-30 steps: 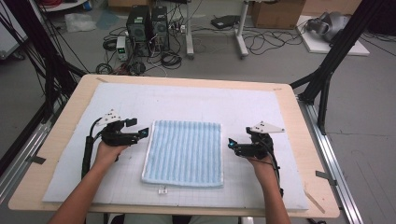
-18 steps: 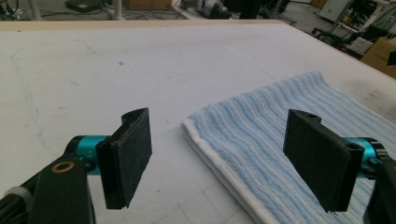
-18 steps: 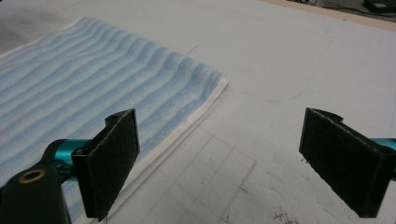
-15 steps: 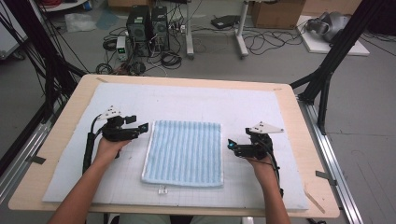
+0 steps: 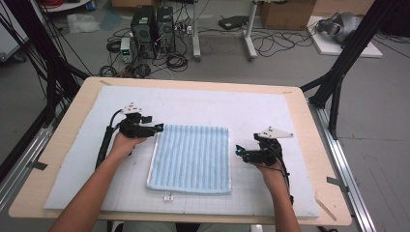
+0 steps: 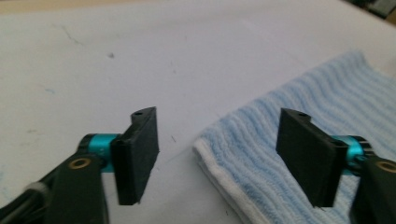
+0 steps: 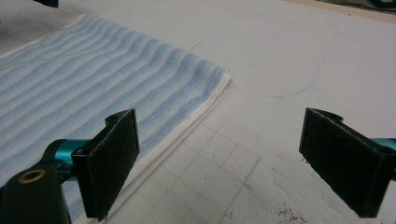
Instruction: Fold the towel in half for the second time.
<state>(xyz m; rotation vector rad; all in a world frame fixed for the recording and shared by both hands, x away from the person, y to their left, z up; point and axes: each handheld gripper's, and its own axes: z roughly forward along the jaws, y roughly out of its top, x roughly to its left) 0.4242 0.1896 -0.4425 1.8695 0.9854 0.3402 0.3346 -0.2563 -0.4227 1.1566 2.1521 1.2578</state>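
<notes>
A folded light-blue ribbed towel [image 5: 191, 157] lies flat in the middle of the white mat [image 5: 208, 104]. My left gripper [image 5: 155, 128] is at the towel's far left corner and stands open. In the left gripper view that corner of the towel [image 6: 261, 154] lies between and just beyond the gripper's [image 6: 217, 137] spread jaws, low over the mat. My right gripper [image 5: 239, 153] is beside the towel's right edge, open, holding nothing. In the right gripper view the towel [image 7: 93, 88] and its white hem run past the left jaw of the gripper [image 7: 229, 154].
The mat covers a wooden table [image 5: 319, 145] with bare rims on all sides. A small white tag [image 5: 168, 197] lies just in front of the towel. Black frame legs, computers and cables stand on the floor beyond the table.
My left gripper has slid right and a little away from me, up to the towel's far left corner. The right gripper has barely moved.
</notes>
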